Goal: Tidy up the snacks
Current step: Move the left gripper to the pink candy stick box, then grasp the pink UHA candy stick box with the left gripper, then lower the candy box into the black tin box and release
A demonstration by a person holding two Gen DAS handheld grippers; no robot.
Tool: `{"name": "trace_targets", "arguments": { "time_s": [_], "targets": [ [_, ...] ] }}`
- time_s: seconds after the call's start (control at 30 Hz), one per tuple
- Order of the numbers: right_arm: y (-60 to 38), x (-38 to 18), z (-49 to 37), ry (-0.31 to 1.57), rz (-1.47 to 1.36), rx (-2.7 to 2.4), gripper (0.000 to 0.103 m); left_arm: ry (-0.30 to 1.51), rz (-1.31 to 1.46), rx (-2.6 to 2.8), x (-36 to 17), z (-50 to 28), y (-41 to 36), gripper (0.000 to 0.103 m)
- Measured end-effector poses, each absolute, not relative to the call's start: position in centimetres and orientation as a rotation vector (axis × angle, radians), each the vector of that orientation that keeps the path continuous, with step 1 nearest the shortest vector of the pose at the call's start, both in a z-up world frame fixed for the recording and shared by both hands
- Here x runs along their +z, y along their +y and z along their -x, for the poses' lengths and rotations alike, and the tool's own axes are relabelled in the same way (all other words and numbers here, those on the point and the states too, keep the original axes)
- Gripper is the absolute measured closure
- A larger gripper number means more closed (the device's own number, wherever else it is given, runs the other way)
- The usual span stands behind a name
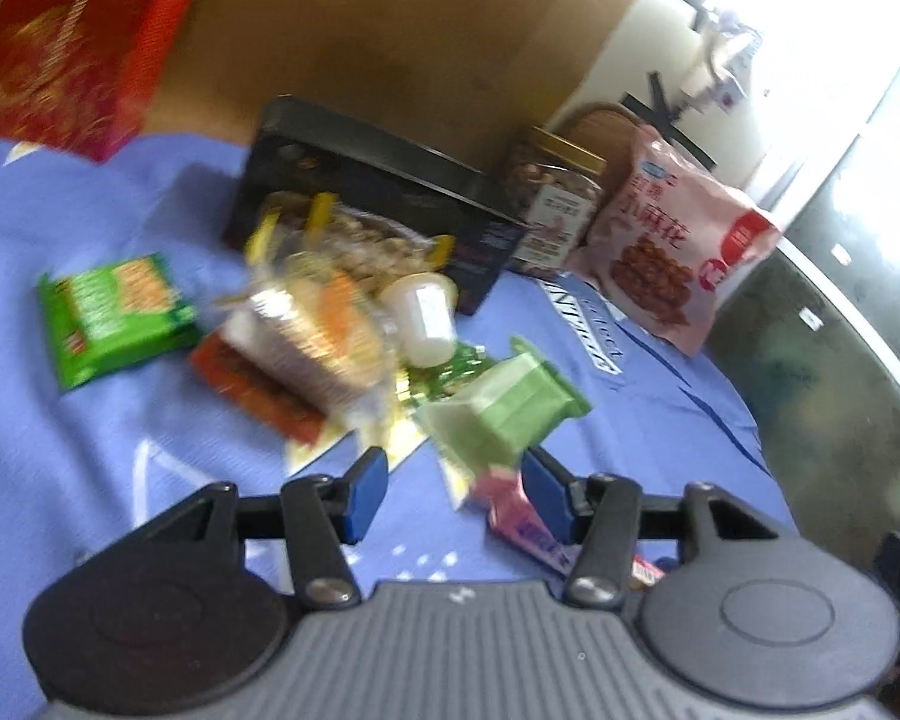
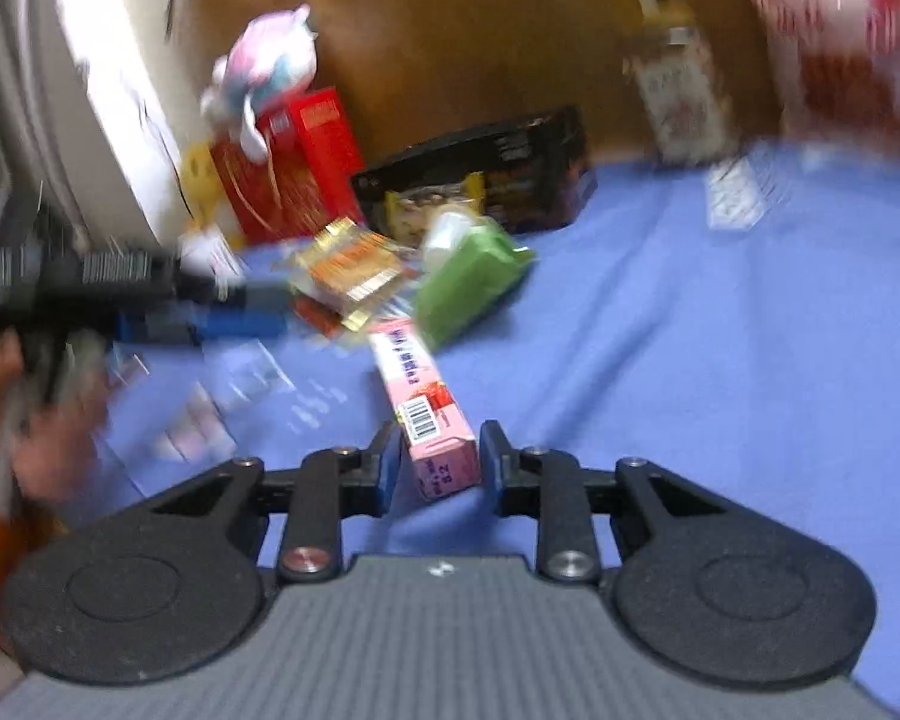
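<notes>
Left wrist view: left gripper (image 1: 453, 495), jaws apart and empty, hovers near the snack pile (image 1: 330, 324) lying unsorted in front of the black box (image 1: 390, 180). A pink bag (image 1: 678, 246) stands right of that box.

Right wrist view: right gripper (image 2: 438, 462), jaws clamped on a pink carton (image 2: 429, 414), well short of the black box. Judgement: sorting barely begun. Blue cloth (image 2: 720, 360) covers the surface; brown panel behind.

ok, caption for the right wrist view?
Right claw closed on a pink snack box above the blue cloth.

Snack pile (image 1: 330, 324) blurred, red box (image 1: 60, 42) cropped, perhaps biscuits
</notes>
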State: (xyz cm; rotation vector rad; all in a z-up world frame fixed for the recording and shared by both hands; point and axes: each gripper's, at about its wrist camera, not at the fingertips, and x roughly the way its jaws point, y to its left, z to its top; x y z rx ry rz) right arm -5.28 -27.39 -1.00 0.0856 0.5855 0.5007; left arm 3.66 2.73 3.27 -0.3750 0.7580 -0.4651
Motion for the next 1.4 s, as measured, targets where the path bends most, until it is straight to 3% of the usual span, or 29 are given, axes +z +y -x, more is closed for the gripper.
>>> {"name": "trace_targets", "arguments": {
  "time_s": [0.07,0.4,0.47,0.53,0.6,0.93,1.27,1.4],
  "targets": [
    [-28.3,-0.8,6.3,0.542,-0.042,0.408,0.053,0.760,0.365,-0.487,3.4,-4.2,1.6,0.053],
    [-28.4,-1.4,5.9,0.557,-0.088,0.436,0.054,0.826,0.350,-0.530,1.9,-6.1,-1.4,0.049],
    [-28.3,-1.7,5.6,0.573,-0.105,0.448,0.054,0.855,0.368,-0.539,1.3,-6.3,-1.5,0.056],
    [-27.8,-2.0,5.8,0.587,-0.104,0.446,0.055,0.893,0.367,-0.572,0.7,-6.0,-1.9,0.074],
    [-27.3,-2.2,5.8,0.592,-0.100,0.439,0.065,0.882,0.345,-0.567,0.5,-5.1,-2.3,0.074],
    [-25.1,0.4,4.5,0.484,-0.043,0.440,0.069,0.760,0.335,-0.513,5.0,-3.6,0.5,0.074],
    [-21.8,5.6,-10.0,0.365,-0.084,0.428,0.068,0.648,0.354,-0.376,10.5,-15.1,3.1,0.074],
    [-20.8,5.6,-15.5,0.401,-0.108,0.391,0.065,0.672,0.328,-0.331,9.8,-19.3,2.9,0.067]
  ]
}}
